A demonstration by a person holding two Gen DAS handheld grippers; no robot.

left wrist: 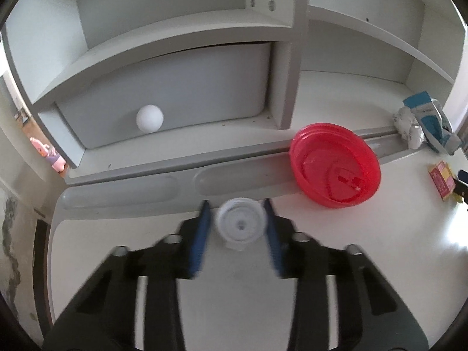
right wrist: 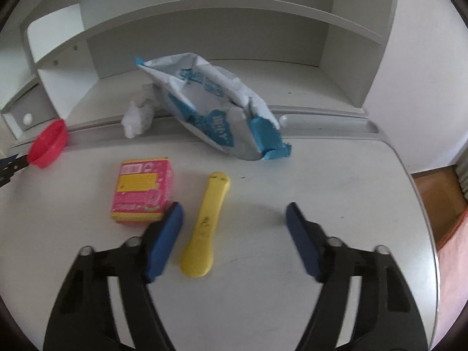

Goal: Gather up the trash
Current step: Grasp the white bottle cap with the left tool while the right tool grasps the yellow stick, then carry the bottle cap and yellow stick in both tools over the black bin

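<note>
1. On the white desk [left wrist: 380,248], a white lid [left wrist: 240,224] is bracketed by the left gripper [left wrist: 237,219], whose pads sit close beside it (contact cannot be told).
2. Beside it, a red lid [left wrist: 335,165] is seen.
3. The right gripper [right wrist: 234,219] is held wide apart over a yellow spoon [right wrist: 204,228]; a pink box [right wrist: 142,194] and a blue-white bag [right wrist: 216,108] are shown behind.

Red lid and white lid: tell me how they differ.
The red lid is clearly larger than the white lid. The red lid leans tilted against the ledge at the back of the desk; the white lid sits between the left gripper fingers. The red lid is free of any gripper; the white one is bracketed by blue pads. Both are round plastic lids.
</note>
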